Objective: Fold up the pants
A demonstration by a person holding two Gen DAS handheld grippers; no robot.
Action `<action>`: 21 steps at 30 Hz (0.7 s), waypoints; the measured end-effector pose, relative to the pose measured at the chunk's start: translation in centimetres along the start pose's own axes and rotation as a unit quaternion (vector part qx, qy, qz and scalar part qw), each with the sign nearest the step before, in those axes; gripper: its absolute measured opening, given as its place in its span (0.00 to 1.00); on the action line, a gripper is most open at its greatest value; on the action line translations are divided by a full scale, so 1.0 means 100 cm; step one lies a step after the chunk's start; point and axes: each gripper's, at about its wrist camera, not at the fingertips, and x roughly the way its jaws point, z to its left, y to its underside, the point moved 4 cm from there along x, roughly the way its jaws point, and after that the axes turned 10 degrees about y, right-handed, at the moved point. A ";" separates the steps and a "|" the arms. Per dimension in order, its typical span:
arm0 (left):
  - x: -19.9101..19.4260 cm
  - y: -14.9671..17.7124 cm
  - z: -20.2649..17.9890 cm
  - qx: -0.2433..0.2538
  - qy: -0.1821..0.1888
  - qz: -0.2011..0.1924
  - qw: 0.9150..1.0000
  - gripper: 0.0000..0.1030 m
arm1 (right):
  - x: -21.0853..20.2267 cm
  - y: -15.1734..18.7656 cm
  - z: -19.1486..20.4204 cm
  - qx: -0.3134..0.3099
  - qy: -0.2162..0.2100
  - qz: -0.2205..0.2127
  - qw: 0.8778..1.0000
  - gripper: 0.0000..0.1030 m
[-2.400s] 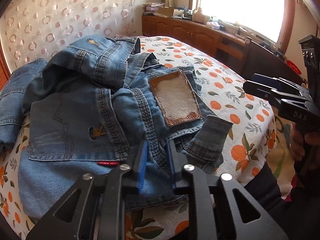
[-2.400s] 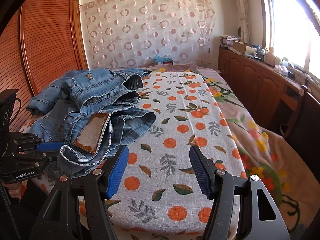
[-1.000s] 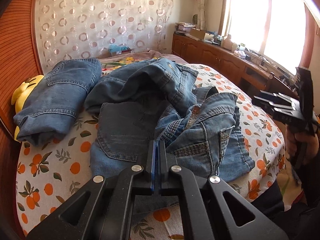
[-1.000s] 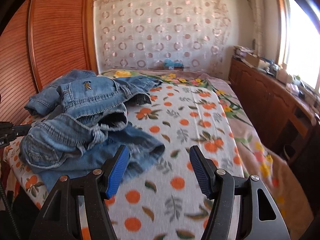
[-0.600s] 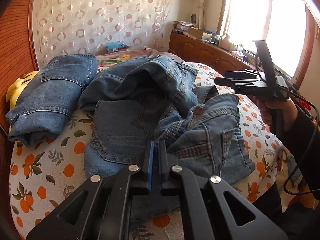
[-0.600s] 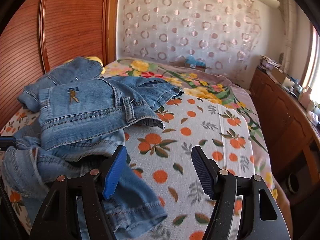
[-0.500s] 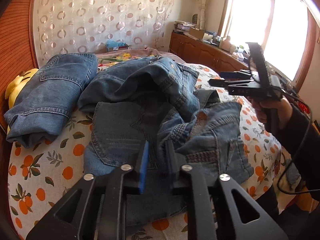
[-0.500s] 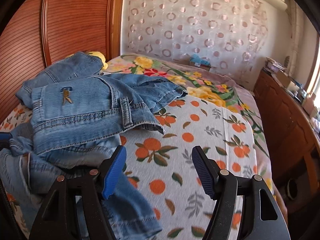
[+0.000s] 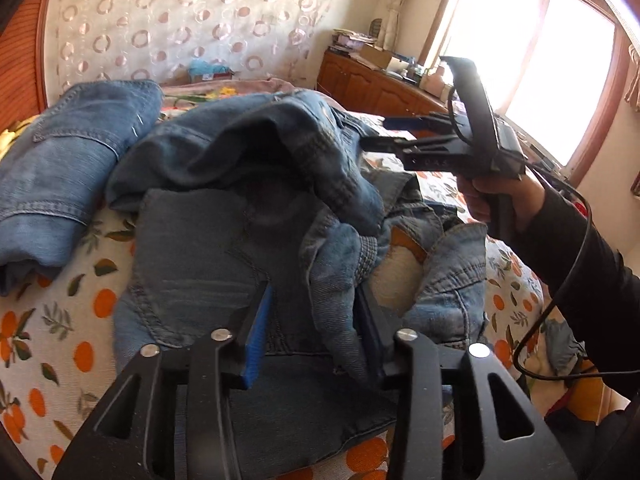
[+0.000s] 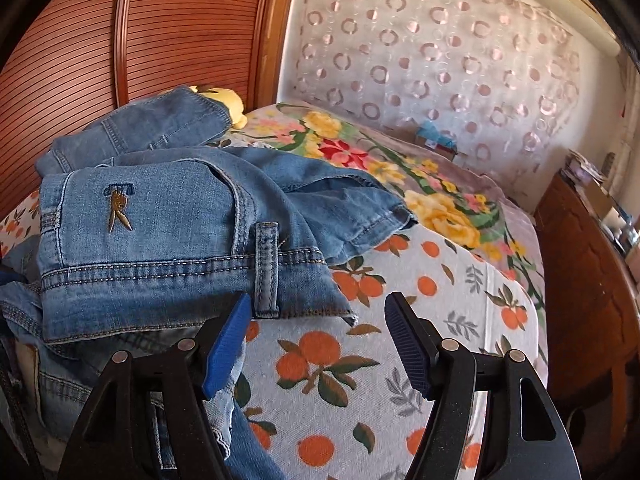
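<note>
The jeans (image 9: 248, 216) lie in a rumpled heap on the bed (image 9: 52, 344), over a sheet printed with oranges. In the left wrist view the left gripper (image 9: 312, 328) sits low over the near edge of the heap; its jaws have just been opening and now stand narrowly apart, with a ridge of denim rising between the blue pads (image 9: 258, 332). The pads do not press on it. At 2 o'clock in that view the right gripper (image 9: 384, 134) is held in a hand (image 9: 500, 196) with a dark sleeve (image 9: 592, 276), a cable hanging below it, its tips just beside the heap's upper fold.

In the right wrist view the right gripper (image 10: 316, 336) stands wide, nothing between its jaws; the waistband corner with a belt loop (image 10: 266, 272) lies at 11 o'clock of the gap, just beside the left pad. A folded pair (image 10: 160, 120) rests at 10 o'clock near the headboard (image 10: 120, 40), against a yellow toy (image 10: 228, 100). A curtain (image 10: 440, 48) hangs behind.
</note>
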 end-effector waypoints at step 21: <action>-0.041 -0.020 -0.030 0.043 0.014 -0.051 0.998 0.05 | -0.086 -0.034 -0.067 0.085 -0.005 -0.092 0.992 0.10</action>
